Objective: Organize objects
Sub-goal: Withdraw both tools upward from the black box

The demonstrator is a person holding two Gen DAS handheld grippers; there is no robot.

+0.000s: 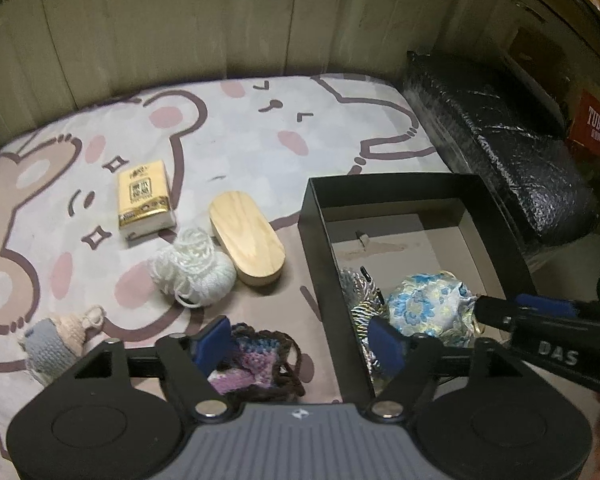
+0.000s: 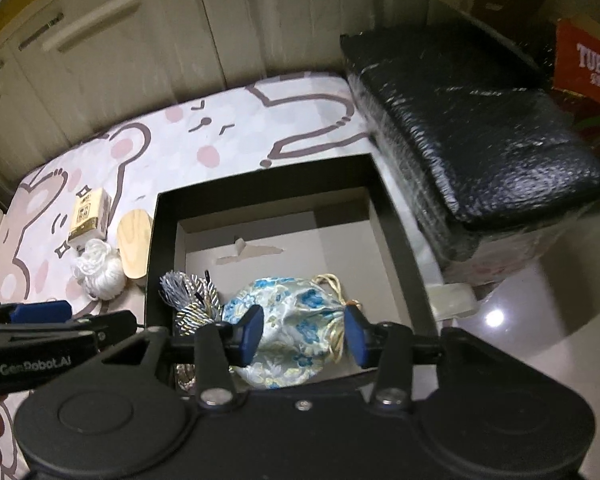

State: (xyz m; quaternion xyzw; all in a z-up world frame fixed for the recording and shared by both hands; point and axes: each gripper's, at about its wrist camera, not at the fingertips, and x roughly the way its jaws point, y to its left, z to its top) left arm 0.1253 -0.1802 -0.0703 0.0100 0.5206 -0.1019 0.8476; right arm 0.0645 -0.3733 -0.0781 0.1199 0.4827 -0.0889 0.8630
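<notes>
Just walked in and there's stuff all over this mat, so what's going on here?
A person with a gripper in each hand is sorting small items into the black box. The floral pouch and a tassel lie inside it. The right gripper hangs open over the pouch, not pressing it. The left gripper is open above the purple crochet piece. The yarn ball, wooden block and tissue pack lie on the mat.

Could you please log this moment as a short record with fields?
surface: cartoon-print mat
box: black open box at the mat's right
in box: blue floral pouch; silver tassel
outside box: tissue pack; wooden block; white yarn; purple knit piece; grey-beige knit item
left claw: open, astride the box's left wall
right claw: open, over the pouch
</notes>
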